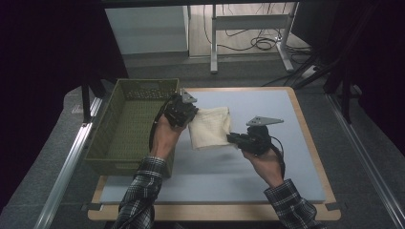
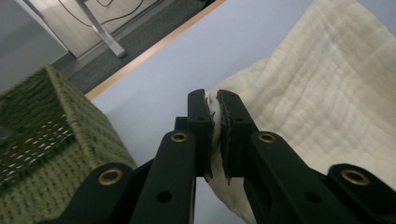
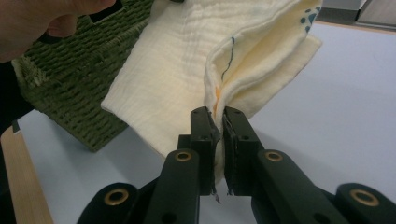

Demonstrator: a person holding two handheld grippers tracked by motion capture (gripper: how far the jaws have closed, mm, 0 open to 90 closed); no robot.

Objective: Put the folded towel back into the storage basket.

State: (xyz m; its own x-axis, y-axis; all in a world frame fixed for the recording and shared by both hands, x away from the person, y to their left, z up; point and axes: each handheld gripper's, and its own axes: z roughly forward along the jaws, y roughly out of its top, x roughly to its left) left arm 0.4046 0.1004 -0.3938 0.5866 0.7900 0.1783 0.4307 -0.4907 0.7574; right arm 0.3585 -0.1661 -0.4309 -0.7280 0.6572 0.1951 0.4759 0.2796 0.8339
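Left gripper [image 1: 187, 113]: sitting just left of centre in the high view, its jaws pinching the left edge of the cloth [image 1: 210, 127]. In the left gripper view the gripper [image 2: 215, 100] is rising from the bottom centre, the two black jaws clamping a thin fold of the cloth [image 2: 322, 88], which is spreading away toward the upper right of that frame.

Right gripper [image 1: 232, 139]: lying right of centre in the high view, jaws gripping the cloth's lower right edge. In the right gripper view the gripper [image 3: 217, 114] is biting a folded hem of the cloth [image 3: 187, 60], where a thin dark thread and an orange mark are showing along the fold.

Cloth: cream, quilted, folded; hanging between the two grippers in the centre of the high view, above the mat, with blue marks showing at one corner in the upper right of the right gripper view.

Basket [image 1: 119, 143]: green, woven, rectangular; standing at centre left of the high view, just beside the left gripper. It is showing at the lower left of the left gripper view [image 2: 42, 144] and at the upper left of the right gripper view [image 3: 79, 79].

Mat [image 1: 267, 162]: pale blue-grey, covering the wooden table [image 1: 215, 212], whose edge is running along the bottom of the high view.

Sleeves [image 1: 143, 191]: plaid, entering from the bottom of the high view.
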